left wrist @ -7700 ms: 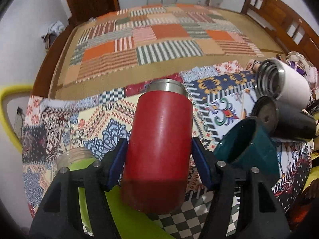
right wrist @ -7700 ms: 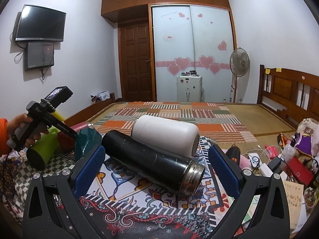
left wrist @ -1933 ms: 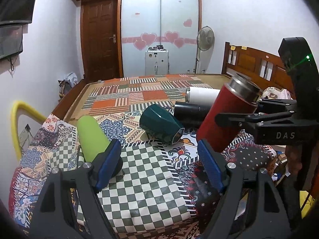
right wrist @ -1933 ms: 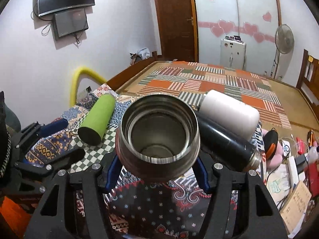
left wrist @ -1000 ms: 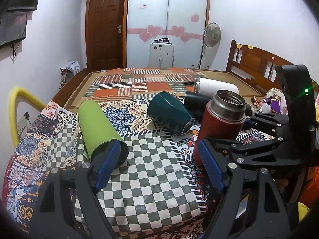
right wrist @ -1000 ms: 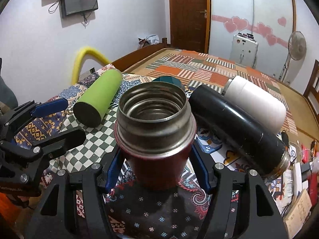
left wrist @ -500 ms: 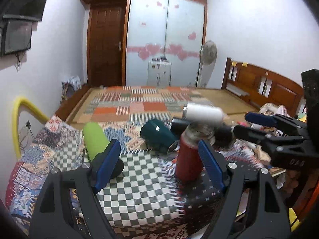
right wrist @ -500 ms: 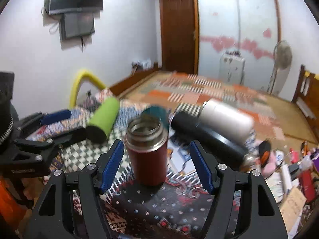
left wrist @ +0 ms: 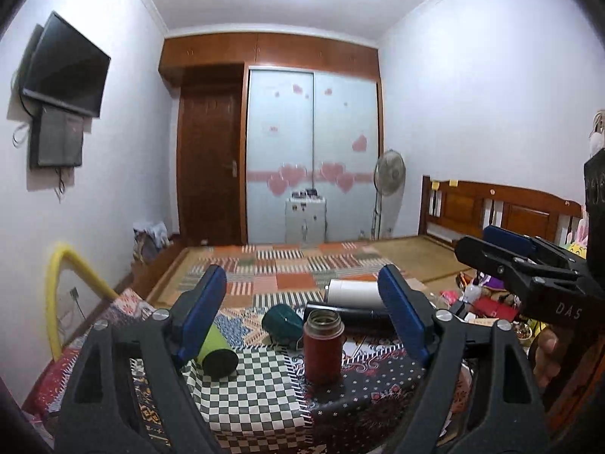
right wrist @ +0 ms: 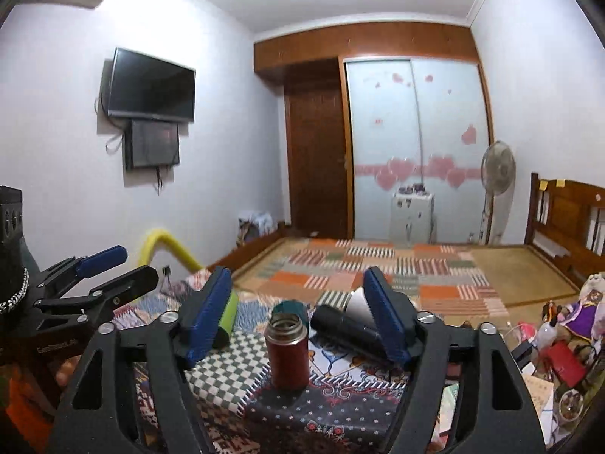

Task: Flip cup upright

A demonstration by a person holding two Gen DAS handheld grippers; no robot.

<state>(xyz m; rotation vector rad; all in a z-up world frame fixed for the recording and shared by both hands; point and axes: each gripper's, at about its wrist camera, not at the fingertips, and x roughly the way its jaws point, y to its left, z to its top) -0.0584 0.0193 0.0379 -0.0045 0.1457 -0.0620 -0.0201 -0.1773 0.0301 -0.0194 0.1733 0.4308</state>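
The red cup [left wrist: 322, 344] with a steel rim stands upright on the patterned cloth, mouth up; it also shows in the right wrist view [right wrist: 286, 350]. My left gripper [left wrist: 309, 312] is open and empty, pulled back and raised well clear of the cup. My right gripper [right wrist: 298, 314] is open and empty, also drawn back from the cup. The right gripper's fingers [left wrist: 506, 244] show at the right of the left wrist view. The left gripper's fingers [right wrist: 102, 259] show at the left of the right wrist view.
A green cup [left wrist: 215, 346], a teal cup [left wrist: 280, 319], a black flask [left wrist: 355, 316] and a white flask [left wrist: 351, 291] lie on their sides behind the red cup. A yellow tube [left wrist: 64, 287] rises at the left. Clutter [right wrist: 559, 348] lies at the right.
Both grippers have pulled back and up from the table. The red cup, let go by the right gripper about half a second ago, stays standing upright.
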